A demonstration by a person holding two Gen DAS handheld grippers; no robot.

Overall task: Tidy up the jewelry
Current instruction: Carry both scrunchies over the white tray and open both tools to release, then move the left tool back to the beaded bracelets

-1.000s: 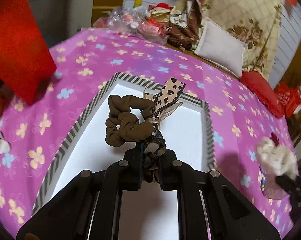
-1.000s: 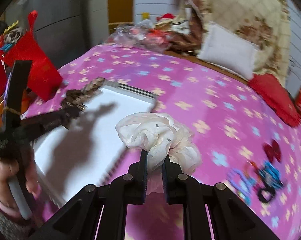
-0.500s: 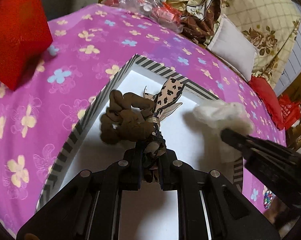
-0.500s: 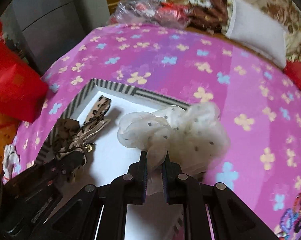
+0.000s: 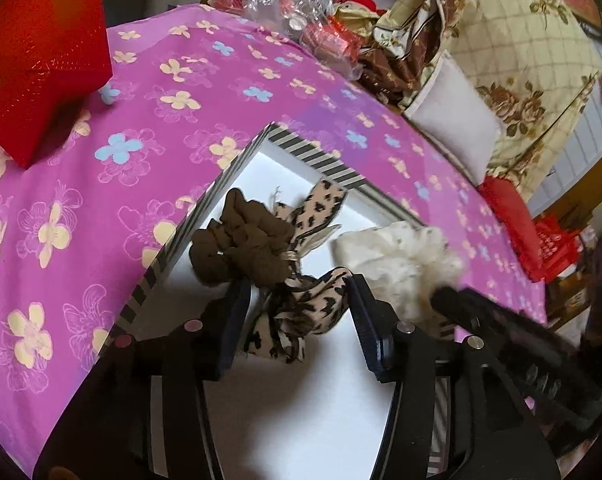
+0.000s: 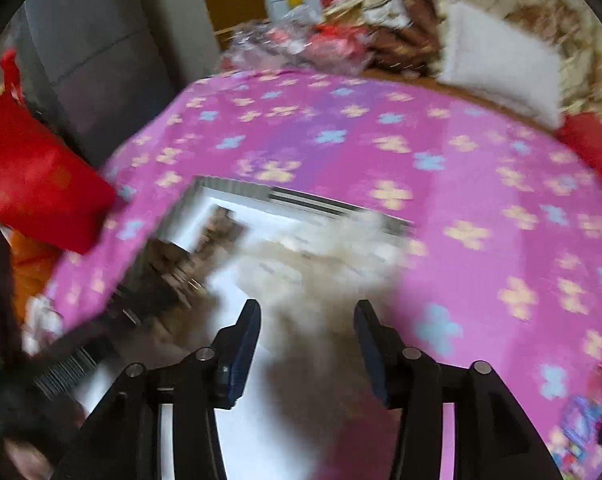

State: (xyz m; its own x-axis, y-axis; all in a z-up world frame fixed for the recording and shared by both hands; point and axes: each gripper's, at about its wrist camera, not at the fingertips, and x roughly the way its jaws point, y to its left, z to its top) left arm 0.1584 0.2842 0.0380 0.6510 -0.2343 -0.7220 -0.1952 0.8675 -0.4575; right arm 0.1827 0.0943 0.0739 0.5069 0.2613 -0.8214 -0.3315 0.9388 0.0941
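Observation:
A white box with a striped rim (image 5: pixel 313 156) lies on the pink flowered cloth. My left gripper (image 5: pixel 297 284) hangs over it, its jaws opening. Between them a brown scrunchie (image 5: pixel 245 248) and its leopard-print ribbon (image 5: pixel 301 320) lie loose on the box floor. A cream dotted scrunchie (image 5: pixel 397 256) rests in the box to the right. In the blurred right wrist view my right gripper (image 6: pixel 307 306) is also opening, with the cream scrunchie (image 6: pixel 321 256) just ahead of its fingers and no pad pressing on it. The box rim (image 6: pixel 301 196) shows beyond.
A red bag (image 5: pixel 41 60) stands on the cloth at the left. Plastic-wrapped packets (image 5: pixel 301 20), a white pillow (image 5: pixel 453 120) and a red cushion (image 5: pixel 509 216) crowd the far side. Colourful small pieces (image 6: pixel 589 420) lie on the cloth at the right.
Both grippers went from shut to open. The brown scrunchie and the cream scrunchie dropped from the jaws into the box. The right gripper came over the box from the right.

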